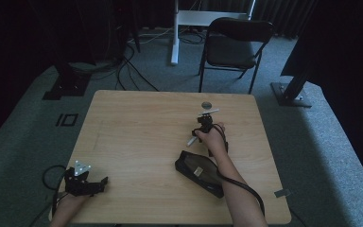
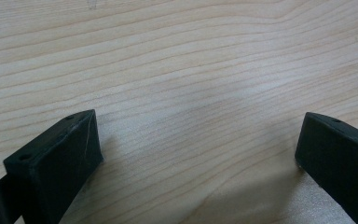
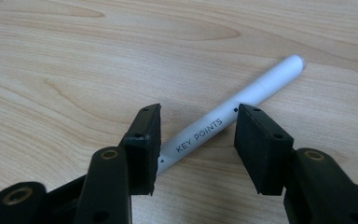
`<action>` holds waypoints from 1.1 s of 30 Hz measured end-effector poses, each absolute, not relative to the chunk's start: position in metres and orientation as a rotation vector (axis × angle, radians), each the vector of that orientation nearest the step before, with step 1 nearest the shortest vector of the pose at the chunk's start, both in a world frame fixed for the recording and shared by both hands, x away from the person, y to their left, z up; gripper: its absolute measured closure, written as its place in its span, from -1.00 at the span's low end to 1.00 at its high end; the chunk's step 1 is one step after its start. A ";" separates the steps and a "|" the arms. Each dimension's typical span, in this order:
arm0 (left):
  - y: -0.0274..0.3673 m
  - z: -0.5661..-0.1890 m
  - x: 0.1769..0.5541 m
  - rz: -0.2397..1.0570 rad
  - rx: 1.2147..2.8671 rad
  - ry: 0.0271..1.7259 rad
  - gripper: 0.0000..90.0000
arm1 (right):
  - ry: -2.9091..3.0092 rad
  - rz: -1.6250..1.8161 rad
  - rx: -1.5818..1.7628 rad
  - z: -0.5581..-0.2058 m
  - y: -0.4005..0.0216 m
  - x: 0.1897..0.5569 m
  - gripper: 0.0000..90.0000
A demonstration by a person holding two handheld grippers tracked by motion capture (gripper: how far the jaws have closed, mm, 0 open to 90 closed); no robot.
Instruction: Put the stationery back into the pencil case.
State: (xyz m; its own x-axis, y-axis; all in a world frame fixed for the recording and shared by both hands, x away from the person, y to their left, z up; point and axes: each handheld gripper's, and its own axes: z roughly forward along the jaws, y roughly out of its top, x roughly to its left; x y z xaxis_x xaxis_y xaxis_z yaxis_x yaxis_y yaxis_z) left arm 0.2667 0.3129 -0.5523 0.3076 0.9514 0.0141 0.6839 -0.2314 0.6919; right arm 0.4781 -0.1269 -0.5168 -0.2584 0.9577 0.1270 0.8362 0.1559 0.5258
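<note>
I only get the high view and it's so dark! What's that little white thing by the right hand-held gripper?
Observer: A white pen, lying flat on the wooden table.
Operator: Does it have writing on it?
Observer: Yes, it says KEY POINTS in dark letters along its side.
Operator: Is the right hand-held gripper squeezing it?
Observer: It doesn't look like it. Its jaws stand open, and the pen slants across the gap between them.

White pen (image 3: 242,105), black lettering; black tongs (image 3: 198,140); pale woodgrain table (image 3: 74,70).
</note>
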 end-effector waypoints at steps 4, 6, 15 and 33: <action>0.313 -0.552 0.267 0.597 1.998 1.445 -0.99 | 2.194 0.743 1.754 -0.520 -0.127 0.478 0.13; 0.313 -0.552 0.267 0.597 1.998 1.445 -0.99 | 2.196 0.735 1.749 -0.521 -0.127 0.478 0.13; 0.313 -0.552 0.267 0.597 1.998 1.445 -0.99 | 2.227 0.700 1.686 -0.522 -0.129 0.475 0.33; 0.313 -0.552 0.267 0.597 1.998 1.445 -1.00 | 2.364 0.646 1.493 -0.521 -0.135 0.467 0.74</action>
State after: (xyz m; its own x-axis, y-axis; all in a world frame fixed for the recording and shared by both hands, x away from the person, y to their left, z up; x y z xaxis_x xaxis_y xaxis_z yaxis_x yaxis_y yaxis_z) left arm 0.2667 0.3129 -0.5523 0.3077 0.9514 0.0141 0.6840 -0.2315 0.6918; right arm 0.4673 -0.1351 -0.5206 -0.4320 0.9018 0.0085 0.7809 0.3694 0.5037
